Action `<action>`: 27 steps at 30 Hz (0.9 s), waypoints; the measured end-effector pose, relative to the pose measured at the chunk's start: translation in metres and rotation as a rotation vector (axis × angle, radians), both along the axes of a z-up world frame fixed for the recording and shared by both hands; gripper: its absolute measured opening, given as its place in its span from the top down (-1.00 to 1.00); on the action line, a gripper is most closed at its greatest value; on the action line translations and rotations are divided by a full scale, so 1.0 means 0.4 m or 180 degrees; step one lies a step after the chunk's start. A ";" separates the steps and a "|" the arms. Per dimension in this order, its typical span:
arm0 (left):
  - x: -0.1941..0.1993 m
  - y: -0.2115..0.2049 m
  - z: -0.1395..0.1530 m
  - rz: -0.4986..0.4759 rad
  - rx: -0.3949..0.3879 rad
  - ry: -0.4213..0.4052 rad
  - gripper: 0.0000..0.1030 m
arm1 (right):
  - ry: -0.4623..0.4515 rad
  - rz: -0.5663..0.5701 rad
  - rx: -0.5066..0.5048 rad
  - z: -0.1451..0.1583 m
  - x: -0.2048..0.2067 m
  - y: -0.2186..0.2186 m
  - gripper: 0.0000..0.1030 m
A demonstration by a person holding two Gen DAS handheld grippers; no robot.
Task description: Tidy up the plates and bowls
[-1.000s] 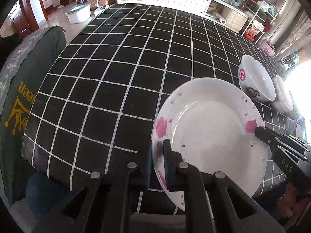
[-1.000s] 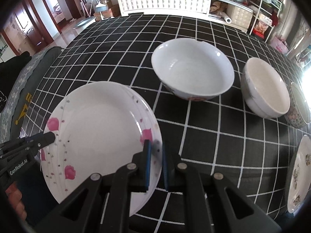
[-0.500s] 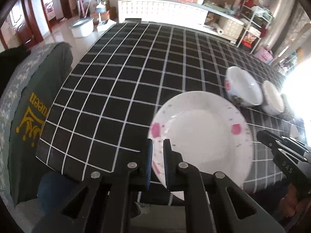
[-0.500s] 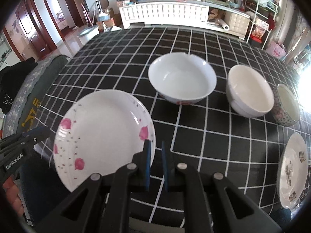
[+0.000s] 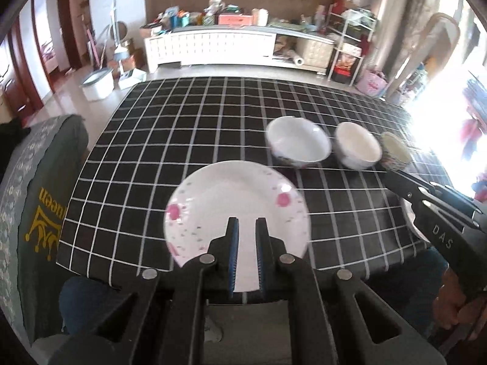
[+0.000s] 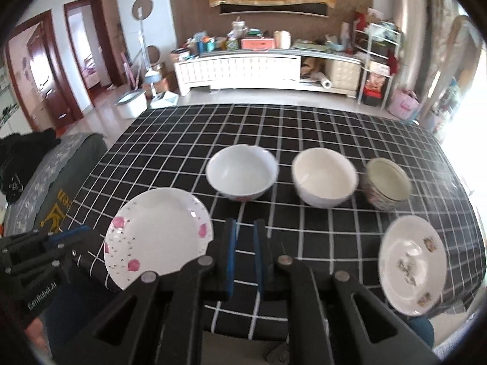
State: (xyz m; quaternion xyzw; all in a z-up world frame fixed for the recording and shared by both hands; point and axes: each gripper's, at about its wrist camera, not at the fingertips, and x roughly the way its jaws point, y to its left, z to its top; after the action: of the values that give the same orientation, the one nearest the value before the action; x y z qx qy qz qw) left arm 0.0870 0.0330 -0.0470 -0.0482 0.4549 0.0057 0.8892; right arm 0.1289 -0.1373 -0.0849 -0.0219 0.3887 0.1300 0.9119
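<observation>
A white plate with pink flowers [image 5: 234,210] [image 6: 158,237] lies on the black checked tablecloth near its front edge. My left gripper [image 5: 246,228] hovers above and behind the plate, jaws slightly apart and empty. My right gripper [image 6: 243,231] is pulled back over the table's front, jaws slightly apart and empty, just right of that plate. Three bowls stand in a row: a white one [image 6: 242,176], a cream one [image 6: 324,181], a patterned one [image 6: 386,184]. A second plate [image 6: 411,264] lies at the front right.
The tablecloth's [image 6: 304,127] far half is bare. A grey covered chair [image 5: 36,188] stands at the table's left. A white cabinet [image 6: 243,70] and shelves stand behind the table. The right gripper's body [image 5: 438,213] shows at the right of the left wrist view.
Both grippers have let go of the pink-flowered plate and pulled back and up. The plate now rests flat on the tablecloth. Both views show more of the table and room.
</observation>
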 end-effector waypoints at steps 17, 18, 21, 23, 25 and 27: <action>0.024 -0.286 0.055 -0.0614 -0.0073 -0.0138 0.72 | 0.0014 -0.0531 0.0184 0.039 -0.067 -0.286 0.01; 0.031 -0.304 0.054 -0.0650 -0.0077 -0.0133 0.70 | 0.0017 -0.0563 0.0190 0.038 -0.067 -0.305 -0.02; 0.054 -0.364 0.046 -0.0756 -0.0088 -0.0099 0.66 | 0.0043 -0.0675 0.0209 0.034 -0.063 -0.365 -0.05; 0.073 -0.406 0.038 -0.0832 -0.0103 -0.0064 0.61 | 0.0088 -0.0736 0.0239 0.026 -0.057 -0.408 -0.06; 0.088 -0.443 0.029 -0.0896 -0.0099 -0.0036 0.61 | 0.0118 -0.0763 0.0236 0.019 -0.052 -0.437 -0.06; 0.105 -0.477 0.016 -0.0955 -0.0102 0.0006 0.61 | 0.0139 -0.0793 0.0201 0.009 -0.044 -0.468 -0.06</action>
State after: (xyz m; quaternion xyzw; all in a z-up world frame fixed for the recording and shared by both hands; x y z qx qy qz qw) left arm 0.1289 -0.1577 -0.0406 0.0062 0.4578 -0.1345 0.8788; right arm 0.1112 -0.3246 -0.0813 0.0581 0.4039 0.0283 0.9125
